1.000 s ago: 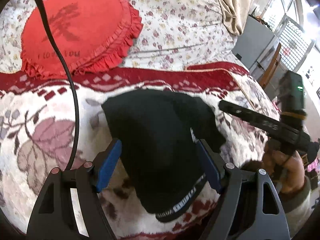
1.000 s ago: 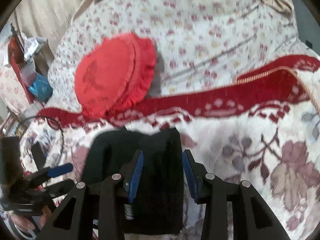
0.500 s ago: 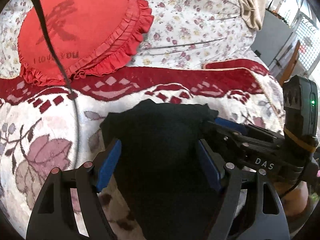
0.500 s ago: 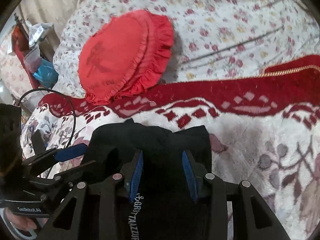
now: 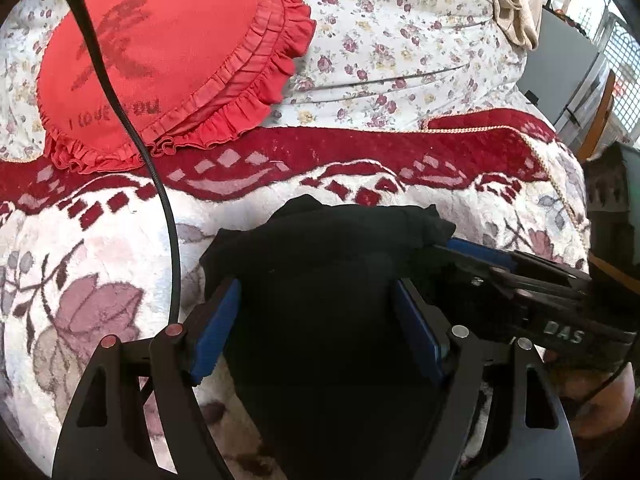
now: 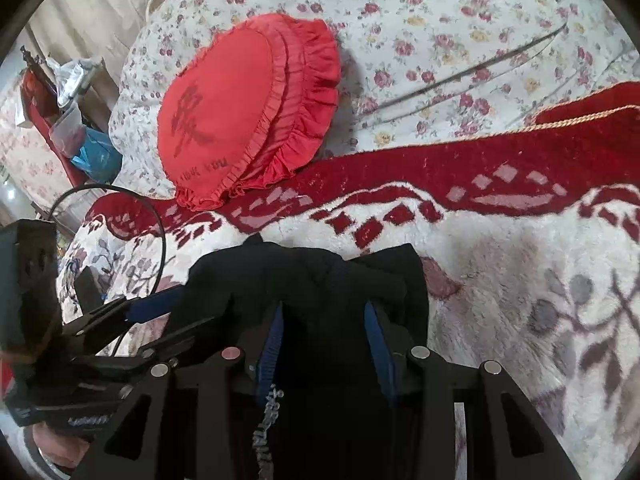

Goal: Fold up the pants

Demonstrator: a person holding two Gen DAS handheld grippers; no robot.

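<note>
- Folding step: the black pants (image 5: 328,320) are bunched on the bed's blanket (image 5: 100,248), near its red border.
- Left gripper (image 5: 316,320) fingers spread wide; grip unclear.
- Right gripper (image 6: 324,340) fingers part-closed; grip unclear.
- Next, likely flatten the fold.

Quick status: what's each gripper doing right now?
Left gripper: jaws wide, black pants between them; grip cannot be told.
Right gripper: partly closed around the pants; grip cannot be told.

black pants (image 5: 328,320); red frilled cushion (image 5: 168,60); blanket (image 5: 100,280) white with red border and mauve flowers; floral white sheet (image 5: 400,40).
</note>
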